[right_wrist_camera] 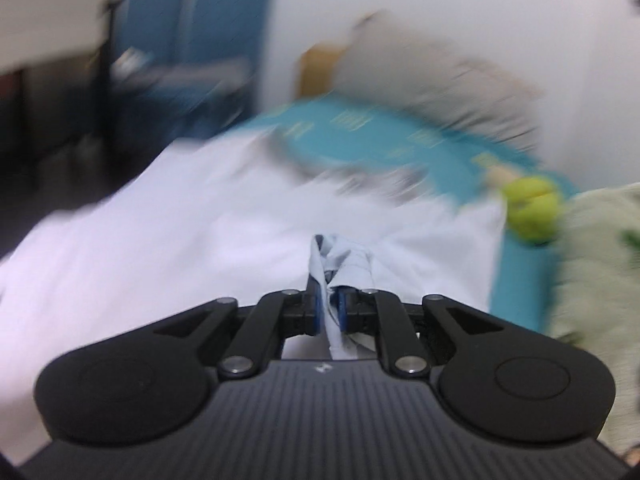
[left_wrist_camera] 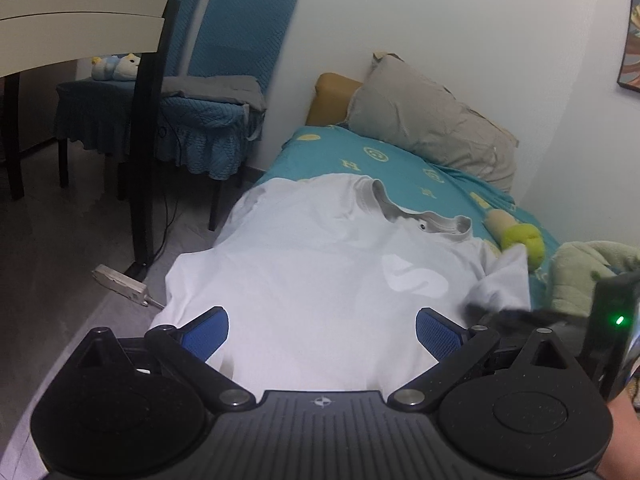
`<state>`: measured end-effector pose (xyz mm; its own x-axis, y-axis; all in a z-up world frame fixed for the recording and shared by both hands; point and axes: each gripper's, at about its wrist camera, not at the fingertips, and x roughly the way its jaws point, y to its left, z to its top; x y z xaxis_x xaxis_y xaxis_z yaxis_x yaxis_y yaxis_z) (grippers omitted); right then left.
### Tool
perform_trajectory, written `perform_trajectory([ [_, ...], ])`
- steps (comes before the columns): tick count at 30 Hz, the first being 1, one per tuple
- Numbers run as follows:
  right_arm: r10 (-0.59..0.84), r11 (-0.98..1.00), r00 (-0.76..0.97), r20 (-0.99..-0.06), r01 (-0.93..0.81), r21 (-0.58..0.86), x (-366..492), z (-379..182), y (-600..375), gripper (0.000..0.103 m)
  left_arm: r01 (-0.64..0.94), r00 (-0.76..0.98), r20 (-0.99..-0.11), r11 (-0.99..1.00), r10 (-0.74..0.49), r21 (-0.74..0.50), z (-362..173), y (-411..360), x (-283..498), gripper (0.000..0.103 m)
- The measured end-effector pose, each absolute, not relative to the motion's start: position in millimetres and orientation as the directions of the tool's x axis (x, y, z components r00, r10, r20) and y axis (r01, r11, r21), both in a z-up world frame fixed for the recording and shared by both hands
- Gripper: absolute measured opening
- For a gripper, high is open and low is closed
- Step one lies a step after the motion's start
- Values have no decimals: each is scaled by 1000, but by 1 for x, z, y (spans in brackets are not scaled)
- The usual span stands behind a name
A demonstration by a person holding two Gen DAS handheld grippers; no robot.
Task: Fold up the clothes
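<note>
A white T-shirt [left_wrist_camera: 304, 264] lies spread on the teal bed sheet [left_wrist_camera: 360, 152], its grey collar toward the pillow. My left gripper [left_wrist_camera: 322, 330] is open above the shirt's near part, with the blue pads wide apart and nothing between them. My right gripper [right_wrist_camera: 329, 300] is shut on a bunched fold of the white T-shirt [right_wrist_camera: 340, 260] near its right side. The right wrist view is motion-blurred. The right gripper's body shows at the right edge of the left wrist view [left_wrist_camera: 612, 320].
A grey pillow [left_wrist_camera: 432, 124] leans on the wall at the bed's head. A yellow-green plush toy [left_wrist_camera: 520, 236] and a pale green plush [left_wrist_camera: 584, 272] lie right of the shirt. Blue-covered chairs [left_wrist_camera: 224, 80] and a table leg [left_wrist_camera: 144, 152] stand left of the bed.
</note>
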<state>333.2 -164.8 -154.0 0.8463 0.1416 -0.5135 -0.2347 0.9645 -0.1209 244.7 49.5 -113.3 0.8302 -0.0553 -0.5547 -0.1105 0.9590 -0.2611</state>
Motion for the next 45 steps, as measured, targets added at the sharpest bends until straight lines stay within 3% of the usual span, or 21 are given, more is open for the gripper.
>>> perform_trajectory([
  [1,144,969,845,-515,-225,-99,330,-149,-169,36,-111,830,-556,960,-53,-257,-114,50,245,101],
  [2,146,973,844,-516,-216,-77,326,-145,-173,63,-111,830,-556,962,-48,-249,-115,49,246,101],
  [4,151,980,841,-519,-196,-32,318,-136,-182,90,-107,830,-557,968,-39,-228,-116,47,247,101],
  [5,153,983,840,-520,-186,-10,315,-131,-186,91,-101,830,-556,970,-41,-221,-117,46,248,101],
  [14,174,979,833,-526,-89,182,279,-89,-224,91,37,843,-529,992,-97,-123,-115,22,235,101],
  [21,111,980,874,-473,-16,200,196,-38,-256,91,147,845,-512,988,-152,-52,-111,4,211,101],
  [29,80,970,915,-396,19,241,146,-14,-282,90,280,746,-597,953,-293,-118,-132,-16,208,98],
  [30,95,970,914,-394,3,242,148,-16,-284,87,296,742,-601,950,-297,-103,-133,-21,209,98],
  [33,120,967,912,-393,-17,256,155,-23,-291,40,333,752,-594,942,-286,-33,-131,-42,218,98],
  [34,123,965,914,-387,-19,262,157,-26,-294,8,344,754,-591,939,-286,-15,-130,-50,225,98],
  [39,129,950,929,-347,-16,312,168,-36,-315,9,425,758,-572,903,-315,66,-126,-113,276,96],
  [41,126,946,933,-338,-11,324,173,-41,-325,12,469,753,-576,873,-318,131,-129,-146,299,86],
  [43,109,940,933,-342,14,340,178,-46,-336,15,513,739,-594,838,-319,188,-138,-177,322,84],
  [45,69,931,936,-346,64,358,184,-53,-347,51,547,727,-609,804,-317,233,-148,-202,343,84],
])
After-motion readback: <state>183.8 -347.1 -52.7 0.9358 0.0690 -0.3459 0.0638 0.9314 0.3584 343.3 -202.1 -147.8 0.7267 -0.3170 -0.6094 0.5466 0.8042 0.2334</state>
